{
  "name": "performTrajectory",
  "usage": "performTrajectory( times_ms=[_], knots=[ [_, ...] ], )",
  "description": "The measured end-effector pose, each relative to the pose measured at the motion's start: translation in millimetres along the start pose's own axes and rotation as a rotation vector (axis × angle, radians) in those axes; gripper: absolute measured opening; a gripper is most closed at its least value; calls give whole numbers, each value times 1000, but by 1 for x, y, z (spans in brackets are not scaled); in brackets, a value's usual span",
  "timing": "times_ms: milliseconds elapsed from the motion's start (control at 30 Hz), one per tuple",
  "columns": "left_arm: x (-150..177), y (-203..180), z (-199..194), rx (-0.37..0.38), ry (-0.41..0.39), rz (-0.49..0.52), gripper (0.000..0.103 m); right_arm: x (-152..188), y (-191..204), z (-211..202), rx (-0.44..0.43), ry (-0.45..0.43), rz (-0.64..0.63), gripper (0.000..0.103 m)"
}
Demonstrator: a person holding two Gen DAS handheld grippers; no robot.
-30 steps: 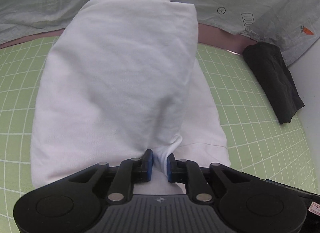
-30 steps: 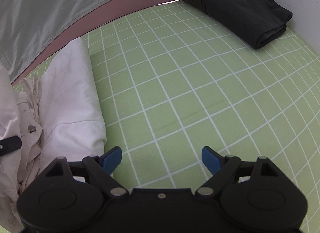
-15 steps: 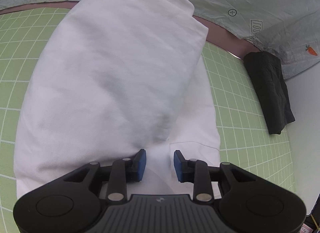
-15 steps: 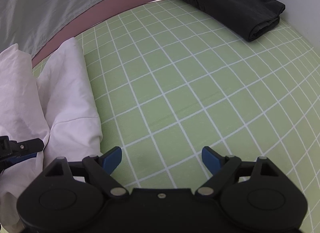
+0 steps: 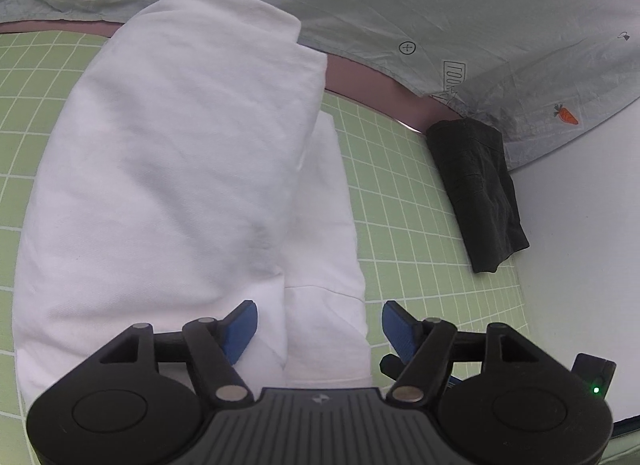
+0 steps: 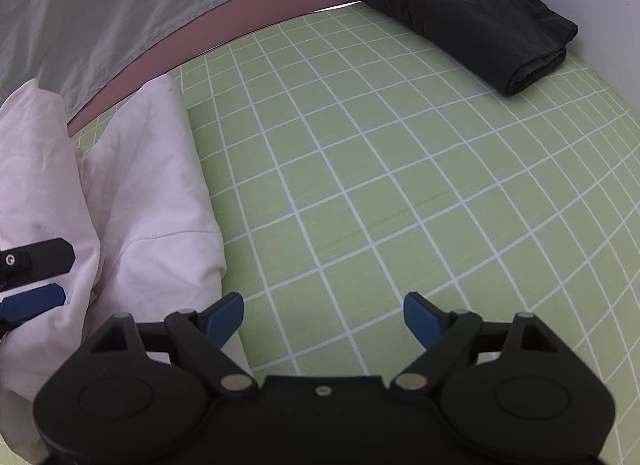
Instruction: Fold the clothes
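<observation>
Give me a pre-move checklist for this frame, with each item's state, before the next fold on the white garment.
1. Left gripper open, nothing pinched: ok.
2. Right gripper open and empty above the green grid mat: ok.
3. White garment lying on the mat, one layer folded over: ok.
4. Fold edges aligned: cannot tell.
5. Folded black garment apart from the white one: ok.
</observation>
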State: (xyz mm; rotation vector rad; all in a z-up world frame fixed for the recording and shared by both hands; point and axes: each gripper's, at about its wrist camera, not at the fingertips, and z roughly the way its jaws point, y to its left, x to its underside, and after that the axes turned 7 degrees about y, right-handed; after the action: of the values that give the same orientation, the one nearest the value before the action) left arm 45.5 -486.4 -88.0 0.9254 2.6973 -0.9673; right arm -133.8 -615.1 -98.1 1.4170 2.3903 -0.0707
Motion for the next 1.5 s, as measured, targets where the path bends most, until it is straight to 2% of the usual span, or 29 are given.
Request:
performTrajectory(
  times_ms=[100,200,333,433,533,667,733,800,900,1033,1133,1200,1233,1267,1300,1400,1500],
  knots=[
    [0,-4,-27,28,-57,12,70,0,3,-1,0,-3,-12,88],
    [-3,3,-64,10,-163,-9,72,-1,8,-5,3,-18,-23,88],
    [-11,30,-88,-164,-222,-75,74,-9,19,-20,-31,-79,-36,88],
    [-10,62,-90,-273,-203,-155,74,-19,36,-25,-67,-97,-61,88],
    [0,94,-94,-310,-183,-238,74,-29,58,-26,-101,-97,-101,87],
    [14,119,-95,-325,-161,-296,74,-39,89,-26,-197,-84,-159,87],
    [20,127,-95,-321,-150,-319,74,-45,98,-20,-315,-46,-169,87],
    [25,133,-94,-323,-138,-334,74,-52,104,-2,-502,41,-125,87],
    [29,139,-90,-337,-111,-344,74,-58,114,25,-537,106,-87,88],
    [33,143,-84,-338,-83,-353,74,-62,127,48,-565,159,-109,89],
    [36,145,-81,-344,-78,-366,74,-59,137,58,-638,206,-112,88],
    [36,145,-80,-356,-78,-369,74,-55,141,59,-683,211,-106,72],
    [36,145,-80,-362,-77,-369,74,-54,143,56,-689,200,-110,70],
    [35,144,-80,-361,-77,-366,74,-52,144,51,-696,171,-138,59],
    [35,143,-80,-354,-78,-362,74,-49,145,44,-703,138,-170,41],
    [34,137,-80,-322,-79,-339,74,-54,137,28,-793,88,-158,13],
    [31,122,-82,-262,-86,-279,74,-64,121,18,-864,78,-82,12]
  ],
)
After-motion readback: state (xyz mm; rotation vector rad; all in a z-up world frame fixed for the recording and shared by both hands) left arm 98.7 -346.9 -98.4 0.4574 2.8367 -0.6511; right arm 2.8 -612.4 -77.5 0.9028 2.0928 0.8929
